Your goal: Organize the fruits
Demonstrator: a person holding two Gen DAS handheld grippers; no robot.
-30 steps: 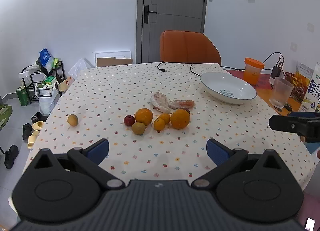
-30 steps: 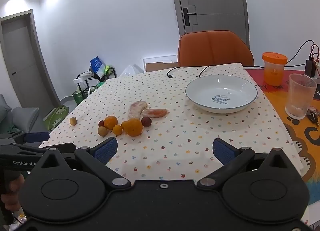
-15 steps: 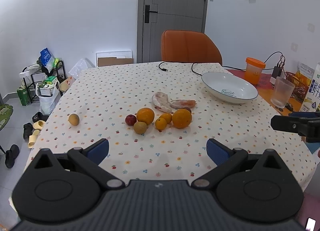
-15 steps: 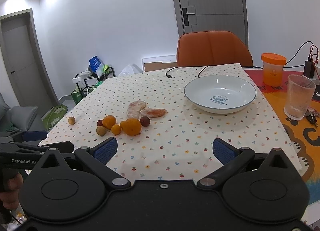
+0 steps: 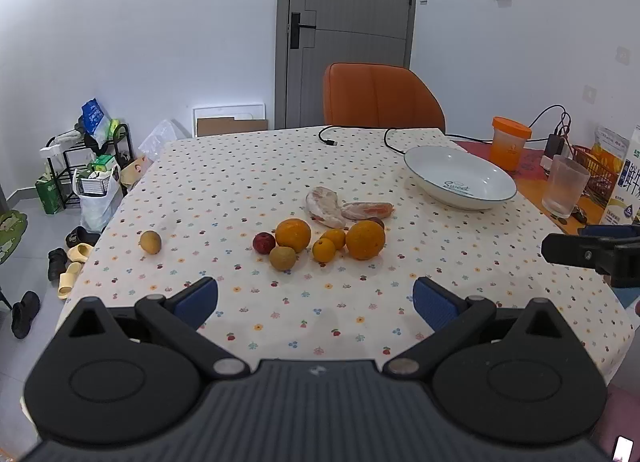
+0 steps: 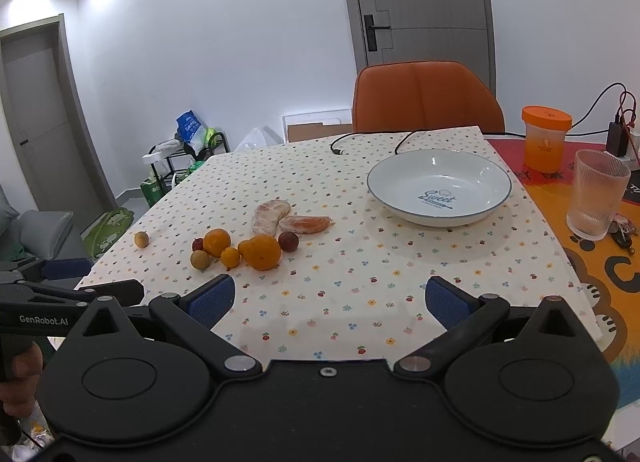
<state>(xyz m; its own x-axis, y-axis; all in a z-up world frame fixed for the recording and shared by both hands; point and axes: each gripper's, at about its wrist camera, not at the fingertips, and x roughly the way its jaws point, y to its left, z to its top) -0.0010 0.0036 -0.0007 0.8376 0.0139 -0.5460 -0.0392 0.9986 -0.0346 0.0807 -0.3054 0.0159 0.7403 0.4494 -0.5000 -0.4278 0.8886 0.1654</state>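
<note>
A cluster of fruit lies mid-table: two large oranges [image 5: 293, 234] [image 5: 365, 240], two small oranges [image 5: 324, 250], a red plum [image 5: 264, 242], a brown round fruit [image 5: 282, 258] and two peeled citrus pieces [image 5: 325, 207]. A lone brown fruit [image 5: 150, 242] sits apart at the left. The white bowl [image 5: 496, 177] [image 6: 494, 171] stands empty at the right. My left gripper [image 5: 316, 302] hovers open near the front edge, short of the fruit. My right gripper [image 6: 329, 298] is open too, nothing between its fingers, with the cluster [image 6: 260, 252] ahead to its left.
An orange chair [image 5: 380, 97] stands at the far side. A black cable [image 5: 360, 137] lies on the far table edge. An orange-lidded cup [image 6: 545, 137], a ribbed glass [image 6: 594, 193], keys and a milk carton [image 5: 624, 185] sit at the right. Shoes and bags crowd the floor at left.
Both grippers have shifted slightly; the table scene sits a little lower and nearer in the views. No fruit has moved and both jaws stay open.
</note>
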